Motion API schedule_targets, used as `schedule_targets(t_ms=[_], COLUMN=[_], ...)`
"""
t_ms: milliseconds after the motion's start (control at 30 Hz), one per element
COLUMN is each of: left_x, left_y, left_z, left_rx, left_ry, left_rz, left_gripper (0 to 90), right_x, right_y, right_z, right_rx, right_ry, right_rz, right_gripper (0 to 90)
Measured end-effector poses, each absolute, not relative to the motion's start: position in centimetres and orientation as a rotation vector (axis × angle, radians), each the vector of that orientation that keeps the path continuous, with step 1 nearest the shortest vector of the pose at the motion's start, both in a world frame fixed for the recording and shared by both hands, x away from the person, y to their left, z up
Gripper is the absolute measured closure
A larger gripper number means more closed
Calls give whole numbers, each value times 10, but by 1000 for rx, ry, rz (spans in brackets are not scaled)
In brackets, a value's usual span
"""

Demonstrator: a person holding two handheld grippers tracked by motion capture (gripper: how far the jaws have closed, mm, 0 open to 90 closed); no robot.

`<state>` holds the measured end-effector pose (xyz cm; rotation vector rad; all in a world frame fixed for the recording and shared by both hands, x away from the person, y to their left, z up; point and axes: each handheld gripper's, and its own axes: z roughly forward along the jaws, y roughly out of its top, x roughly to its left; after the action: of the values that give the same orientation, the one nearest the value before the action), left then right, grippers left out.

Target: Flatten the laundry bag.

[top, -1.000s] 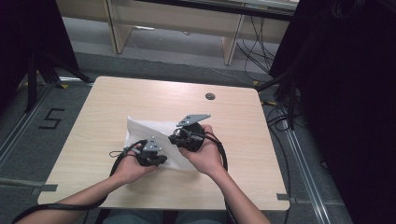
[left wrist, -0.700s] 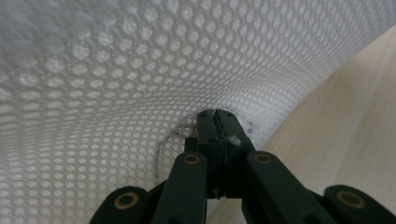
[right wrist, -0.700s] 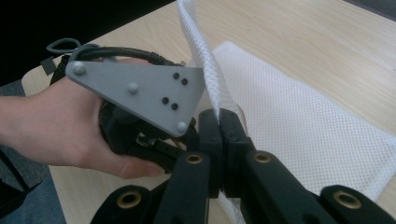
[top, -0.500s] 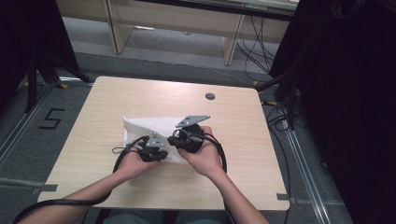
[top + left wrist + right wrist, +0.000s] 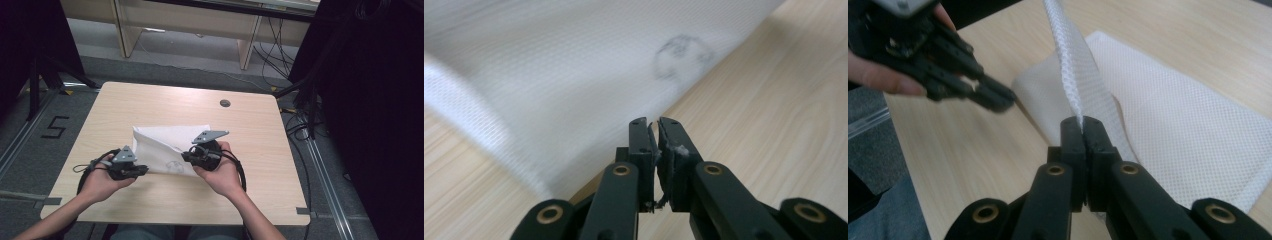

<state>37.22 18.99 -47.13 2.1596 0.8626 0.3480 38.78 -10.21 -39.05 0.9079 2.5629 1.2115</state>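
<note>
Your right claw (image 5: 1082,131) pinches the limp, light white mesh bag (image 5: 167,140) by its edge above the counter (image 5: 260,125); your left claw (image 5: 653,131), nearly closed, holds nothing, so take the edge, not the flat.

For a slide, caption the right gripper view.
Right gripper pinches a raised fold of white mesh cloth over the wooden table; left gripper nearby.

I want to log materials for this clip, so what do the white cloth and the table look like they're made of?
White cloth: seemingly a synthetic mesh knit, matte; tiny regular holes show across it, and the strip pinched in the right claw hangs limp. Table: probably wood-look laminate, pale, smooth and low-sheen; its grain lines run straight and even.
</note>
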Motion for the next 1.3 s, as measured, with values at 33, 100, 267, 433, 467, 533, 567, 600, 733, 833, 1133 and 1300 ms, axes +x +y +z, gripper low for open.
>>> schedule_targets(t_ms=[33,100,267,433,467,533,567,600,733,833,1133,1300], left_x=[371,368,368,374,375,377,379,379,383,385,390,391], left_y=[196,205,215,222,223,226,229,229,234,239,243,244], left_z=[-472,-473,-469,-463,-464,-467,-469,-469,-470,-470,-473,-475], left_rx=[2157,2158,2118,2084,2080,2089,2091,2091,2071,2077,2073,2076], left_ry=[874,893,939,963,980,991,1003,1003,1035,1050,1074,1078], left_rz=[356,365,378,430,412,418,423,423,431,451,455,455], left_gripper=[841,843,840,832,830,825,821,819,815,814,809,807], right_x=[387,384,379,372,370,368,367,366,359,358,347,344], right_y=[-101,-102,-101,-105,-103,-107,-106,-108,-107,-108,-112,-113], right_z=[-394,-394,-402,-408,-410,-408,-410,-409,-415,-416,-418,-420], right_rx=[902,909,916,869,888,884,870,867,883,865,848,819], right_ry=[2533,2567,2558,2594,2571,2604,2595,2617,2622,2634,2718,2736], right_rz=[1223,1186,1188,1183,1211,1166,1191,1171,1190,1183,1132,1123], right_gripper=[900,900,900,900,900,900,900,900,900,900,900,900])
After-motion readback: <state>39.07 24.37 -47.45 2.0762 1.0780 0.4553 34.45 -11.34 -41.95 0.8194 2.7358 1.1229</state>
